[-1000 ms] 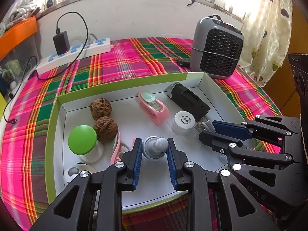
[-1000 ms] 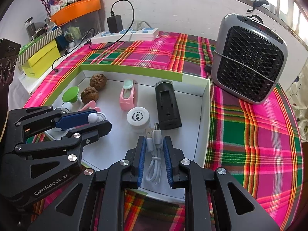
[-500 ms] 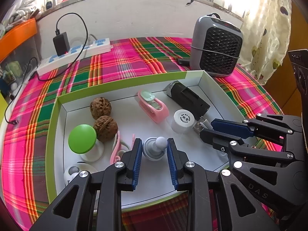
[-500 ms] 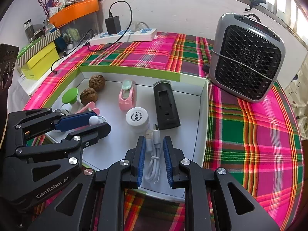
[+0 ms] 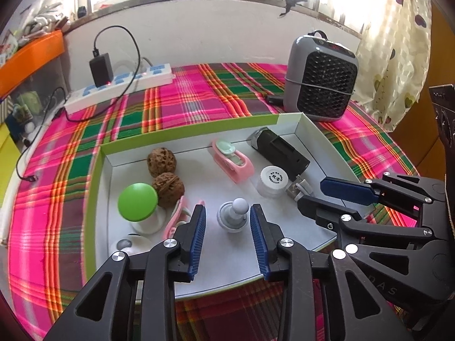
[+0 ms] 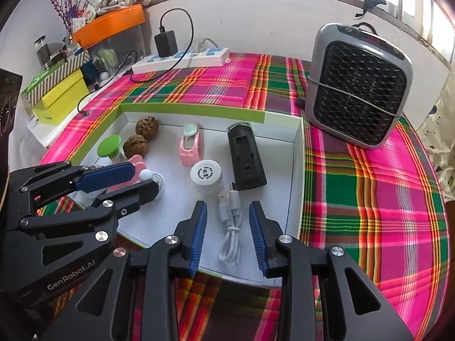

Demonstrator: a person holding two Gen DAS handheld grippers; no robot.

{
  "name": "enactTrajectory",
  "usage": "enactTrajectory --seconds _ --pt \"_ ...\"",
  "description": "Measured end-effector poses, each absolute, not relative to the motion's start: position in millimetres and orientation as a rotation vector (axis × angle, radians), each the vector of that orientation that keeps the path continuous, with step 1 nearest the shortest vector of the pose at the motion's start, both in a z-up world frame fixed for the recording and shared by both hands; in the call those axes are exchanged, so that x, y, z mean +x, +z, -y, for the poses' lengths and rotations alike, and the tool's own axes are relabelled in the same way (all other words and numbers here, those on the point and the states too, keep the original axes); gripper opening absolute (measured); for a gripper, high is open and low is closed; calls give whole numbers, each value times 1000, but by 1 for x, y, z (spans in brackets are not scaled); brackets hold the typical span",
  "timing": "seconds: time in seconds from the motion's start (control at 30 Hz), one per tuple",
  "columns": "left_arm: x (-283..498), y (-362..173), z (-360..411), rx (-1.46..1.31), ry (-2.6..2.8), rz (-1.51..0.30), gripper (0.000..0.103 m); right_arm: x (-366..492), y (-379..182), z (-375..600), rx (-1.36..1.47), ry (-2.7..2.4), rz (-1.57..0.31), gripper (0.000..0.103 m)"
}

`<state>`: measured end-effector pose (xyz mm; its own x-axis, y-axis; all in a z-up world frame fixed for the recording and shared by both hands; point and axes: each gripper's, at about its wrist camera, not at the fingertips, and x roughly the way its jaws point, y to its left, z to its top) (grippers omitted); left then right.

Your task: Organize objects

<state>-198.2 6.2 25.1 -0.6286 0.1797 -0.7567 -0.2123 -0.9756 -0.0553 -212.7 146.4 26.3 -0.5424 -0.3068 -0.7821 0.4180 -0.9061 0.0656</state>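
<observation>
both tools just opened: left tool point(image 5: 227, 221) around grey knob point(image 5: 233, 218), right tool point(image 6: 227, 221) around cable point(image 6: 231, 221)

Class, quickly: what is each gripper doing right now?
Left gripper: open, just released the grey knob.
Right gripper: open, just released the white cable.

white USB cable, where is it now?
Right wrist view: the white USB cable lies on the tray floor between the open right gripper fingers, just below the white round jar.
</observation>
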Motion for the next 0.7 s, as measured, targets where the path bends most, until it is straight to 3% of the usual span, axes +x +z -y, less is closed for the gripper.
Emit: enactTrajectory --seconds 0.57,0.7 --pt "-156 43 7 -1158 2783 -57 31 -180 43 -146 1112 -2504 -125 33" --pt "-144 46 11 -1149 2796 -38 31 -170 46 -146 1097 -2510 -124 39"
